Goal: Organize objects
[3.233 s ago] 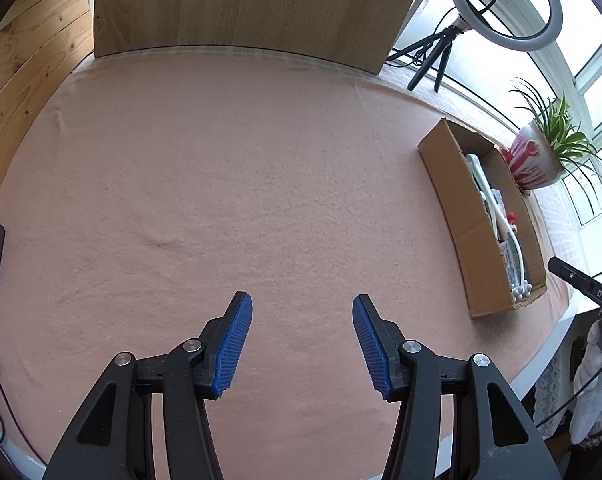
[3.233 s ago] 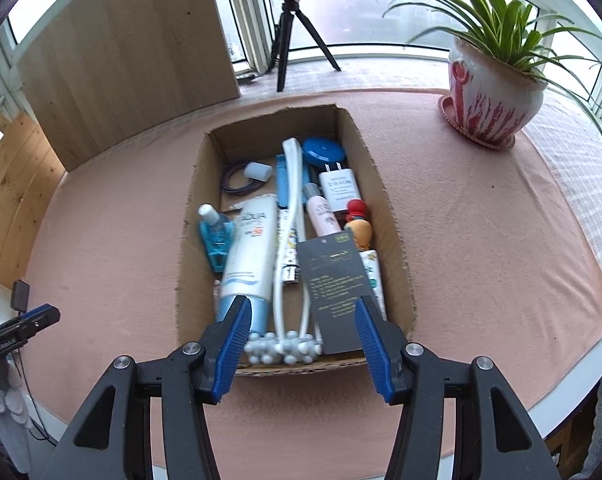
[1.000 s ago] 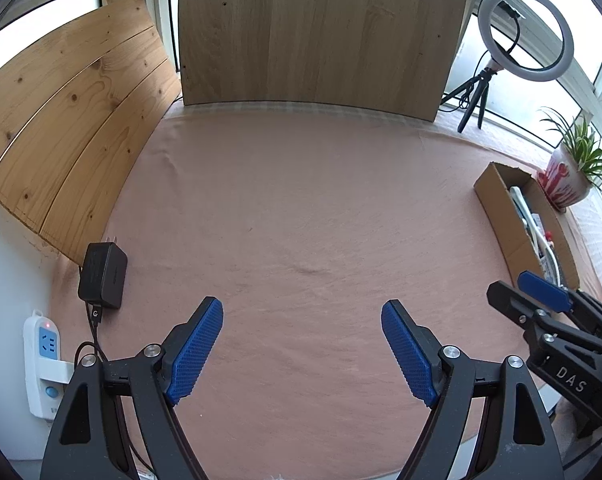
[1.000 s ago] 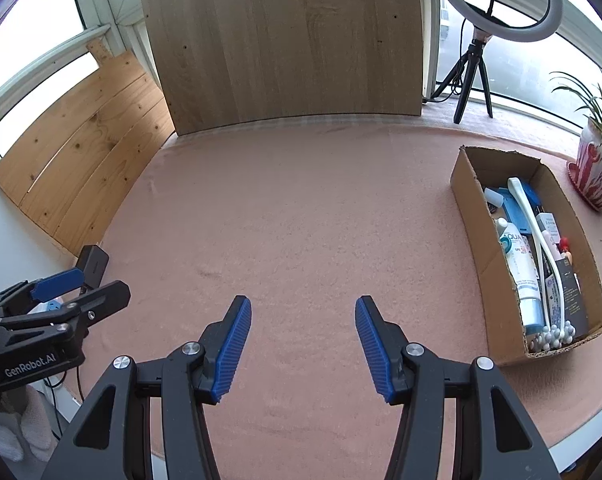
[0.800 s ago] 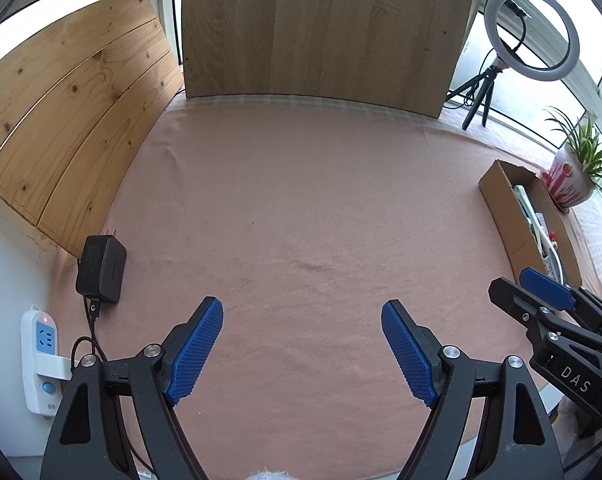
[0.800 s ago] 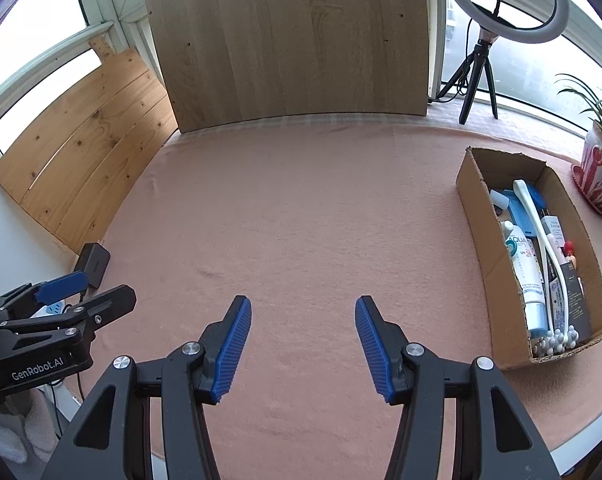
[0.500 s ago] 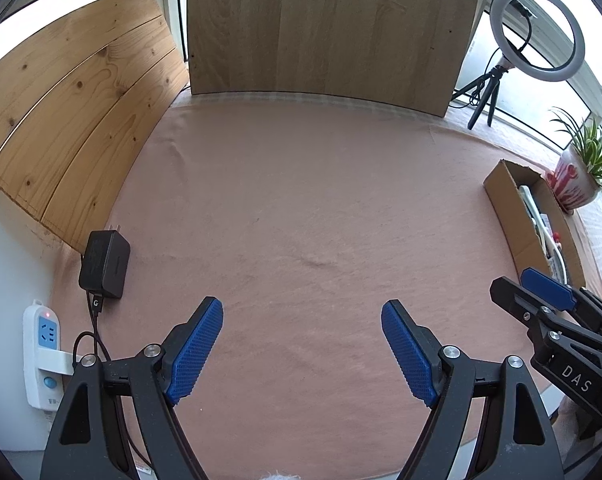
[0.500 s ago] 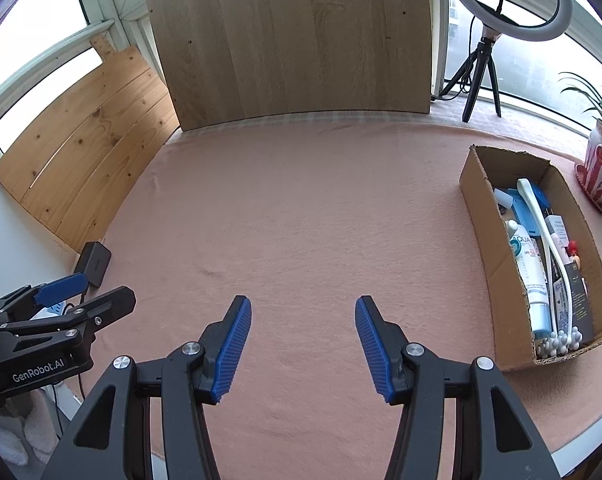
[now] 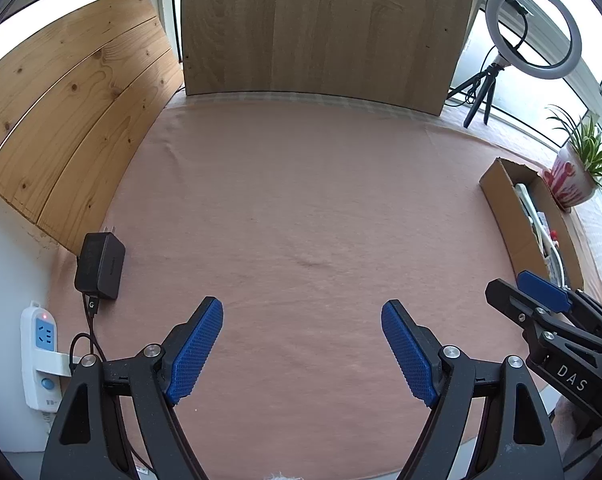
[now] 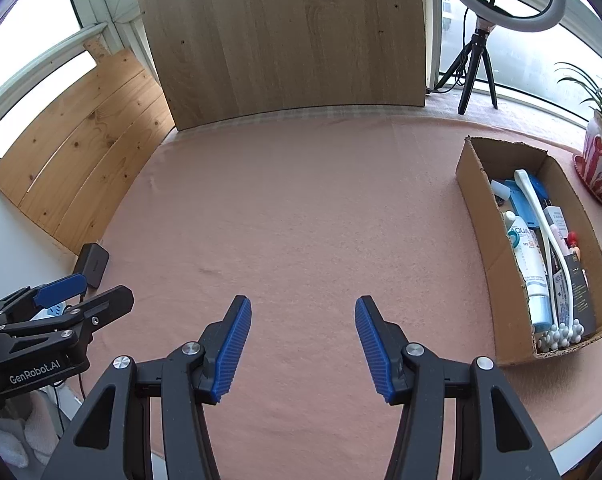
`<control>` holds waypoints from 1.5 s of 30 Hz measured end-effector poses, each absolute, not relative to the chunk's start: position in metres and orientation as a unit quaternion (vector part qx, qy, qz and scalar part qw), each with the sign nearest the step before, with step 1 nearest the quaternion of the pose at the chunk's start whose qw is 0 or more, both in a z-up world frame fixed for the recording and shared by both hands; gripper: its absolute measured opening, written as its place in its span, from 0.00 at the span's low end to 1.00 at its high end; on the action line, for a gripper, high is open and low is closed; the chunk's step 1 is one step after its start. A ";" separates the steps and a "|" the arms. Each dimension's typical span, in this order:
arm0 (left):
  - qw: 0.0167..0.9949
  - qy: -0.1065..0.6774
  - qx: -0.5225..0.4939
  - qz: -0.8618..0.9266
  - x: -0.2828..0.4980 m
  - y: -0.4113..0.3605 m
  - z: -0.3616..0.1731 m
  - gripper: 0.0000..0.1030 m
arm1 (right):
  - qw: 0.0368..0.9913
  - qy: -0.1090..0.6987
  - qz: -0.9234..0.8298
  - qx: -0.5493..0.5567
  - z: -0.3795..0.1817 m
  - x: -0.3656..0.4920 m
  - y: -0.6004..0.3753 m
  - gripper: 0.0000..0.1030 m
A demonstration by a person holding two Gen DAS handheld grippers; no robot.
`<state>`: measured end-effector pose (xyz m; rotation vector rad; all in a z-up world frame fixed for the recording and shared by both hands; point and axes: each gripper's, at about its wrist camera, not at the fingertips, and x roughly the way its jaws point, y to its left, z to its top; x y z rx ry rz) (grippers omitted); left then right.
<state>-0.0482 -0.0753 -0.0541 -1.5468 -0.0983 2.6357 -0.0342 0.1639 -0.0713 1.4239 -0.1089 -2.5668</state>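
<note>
Left gripper (image 9: 301,346), right gripper (image 10: 303,348) agape, empty; cardboard box (image 10: 481,216) at right

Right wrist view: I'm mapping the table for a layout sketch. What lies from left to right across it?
Left gripper → black power adapter → bare pink tablecloth → cardboard box of toiletries → potted plant.
</note>
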 end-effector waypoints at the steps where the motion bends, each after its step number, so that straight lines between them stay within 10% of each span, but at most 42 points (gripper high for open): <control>1: 0.042 -0.032 -0.505 0.861 -0.048 -0.075 -0.054 0.82 | 0.102 -0.037 -0.869 0.482 -0.071 -0.034 0.164 0.49; 45: 0.040 -0.034 -0.503 0.863 -0.049 -0.076 -0.055 0.82 | 0.104 -0.044 -0.862 0.493 -0.078 -0.037 0.167 0.49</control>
